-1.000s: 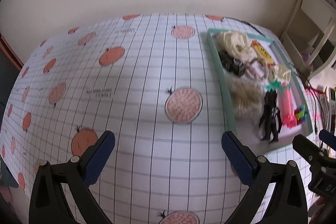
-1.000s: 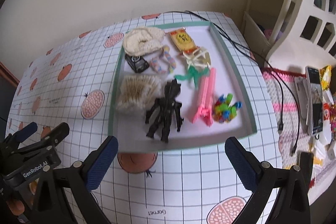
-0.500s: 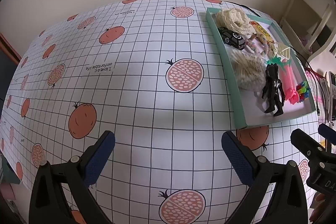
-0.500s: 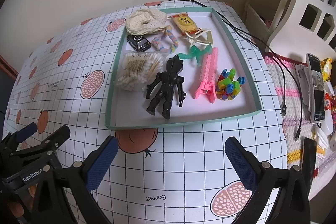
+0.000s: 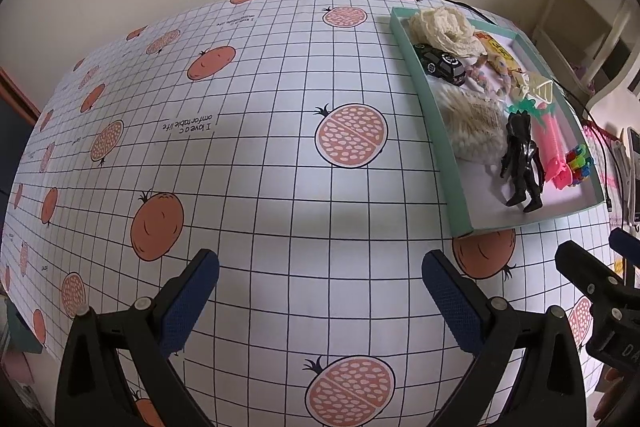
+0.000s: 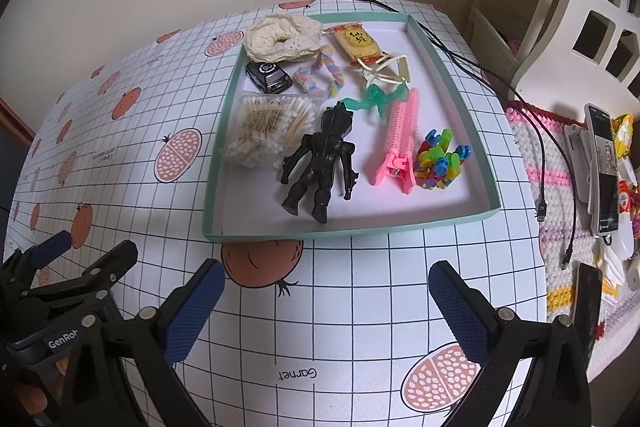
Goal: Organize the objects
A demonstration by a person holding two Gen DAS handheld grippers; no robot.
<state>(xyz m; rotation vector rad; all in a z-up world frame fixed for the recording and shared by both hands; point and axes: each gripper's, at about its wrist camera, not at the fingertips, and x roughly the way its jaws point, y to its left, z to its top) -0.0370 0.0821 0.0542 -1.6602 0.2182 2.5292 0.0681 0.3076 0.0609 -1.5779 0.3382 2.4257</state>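
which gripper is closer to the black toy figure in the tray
Right. The right gripper hovers open just before the tray, facing the black figure; the left gripper sits open farther left over the tablecloth.

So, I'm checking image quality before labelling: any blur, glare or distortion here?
Left wrist view: sharp, strong fisheye bending the grid-patterned tablecloth, soft shadow near centre. Right wrist view: sharp, same bowing, mild sheen on the black plastic figure in the shallow green-rimmed tray, no harsh glare.

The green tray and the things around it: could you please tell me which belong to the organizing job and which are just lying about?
Job:
- green tray
- black figure
- toy car
- cotton swabs
- pink clip
- coloured beads
- snack packet
- cream knitted piece

Lying about:
- black cable
- phone
- crocheted mat
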